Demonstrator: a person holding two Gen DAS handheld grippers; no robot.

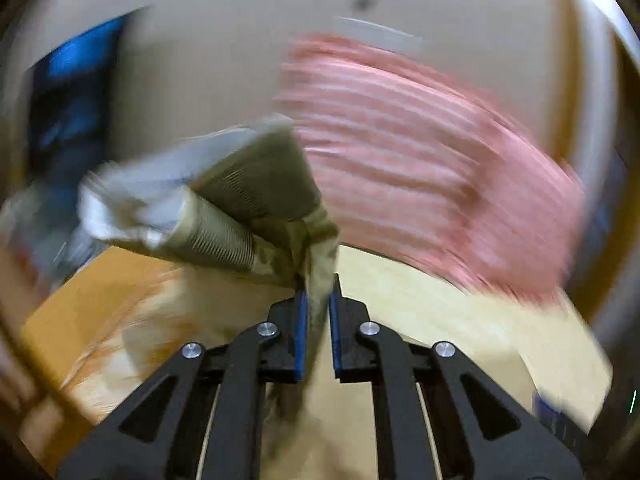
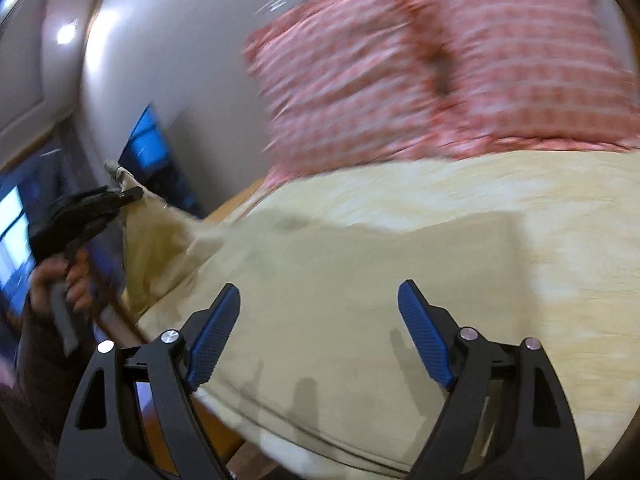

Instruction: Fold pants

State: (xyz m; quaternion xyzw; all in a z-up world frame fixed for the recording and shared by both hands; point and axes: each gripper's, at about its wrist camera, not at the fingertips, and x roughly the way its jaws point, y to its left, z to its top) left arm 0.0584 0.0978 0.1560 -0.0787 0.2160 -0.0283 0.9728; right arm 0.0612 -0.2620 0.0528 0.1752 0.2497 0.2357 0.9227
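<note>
The beige pants [image 2: 340, 288] lie spread on a yellowish bed cover [image 2: 560, 208]. My left gripper [image 1: 318, 292] is shut on an olive-beige edge of the pants [image 1: 256, 208], with the ribbed waistband lifted and bunched in front of the fingers. In the right wrist view the left gripper [image 2: 132, 194] shows at the far left, holding that lifted end of the pants off the bed's left side. My right gripper [image 2: 320, 300] is open and empty, hovering just above the flat part of the pants.
Pink-and-white striped pillows [image 2: 440, 60] lie at the head of the bed, also in the left wrist view [image 1: 420, 160]. A white wall is behind. A blue-lit screen [image 2: 148, 148] stands at the left. Both views are motion-blurred.
</note>
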